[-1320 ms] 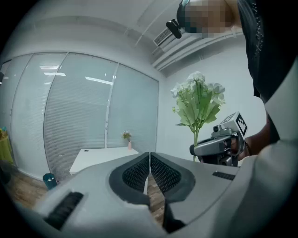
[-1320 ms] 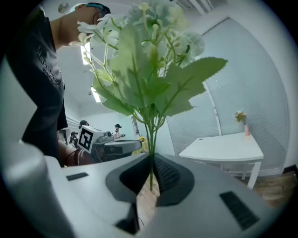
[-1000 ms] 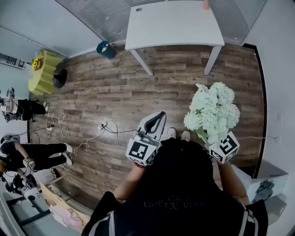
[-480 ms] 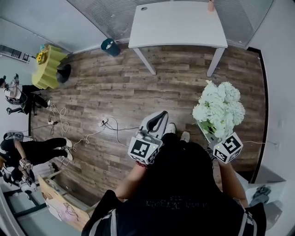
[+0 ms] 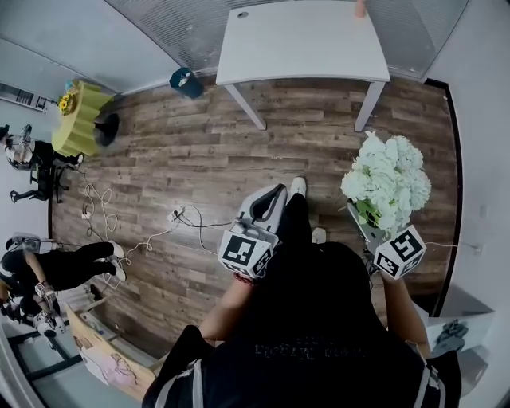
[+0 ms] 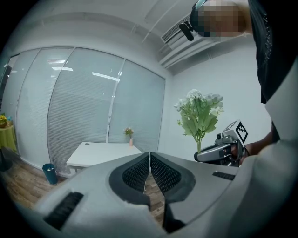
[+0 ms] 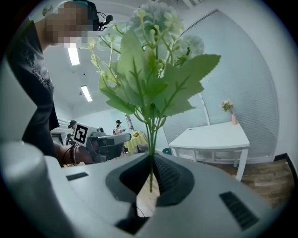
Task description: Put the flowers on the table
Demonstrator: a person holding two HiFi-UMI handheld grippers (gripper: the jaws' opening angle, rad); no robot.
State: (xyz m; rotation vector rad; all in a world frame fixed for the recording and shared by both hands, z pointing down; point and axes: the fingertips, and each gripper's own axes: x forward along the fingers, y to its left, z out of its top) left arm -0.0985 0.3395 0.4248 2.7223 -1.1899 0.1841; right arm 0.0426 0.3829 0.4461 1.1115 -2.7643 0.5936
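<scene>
My right gripper (image 7: 151,162) pinches the flowers (image 5: 388,179) by the stems. The blooms stand upright above it, over the wooden floor (image 5: 199,151) and well apart from the white surface (image 5: 303,40) ahead. My left gripper (image 6: 149,160) is pressed together and empty, level with the right one. A small pink vase (image 5: 360,8) stands at the surface's far edge. A teal bin (image 5: 184,82) sits near its left legs, and cables (image 5: 187,219) trail over the floor to my left.

White flowers (image 5: 386,190) upright in R claw (image 7: 150,176)
</scene>
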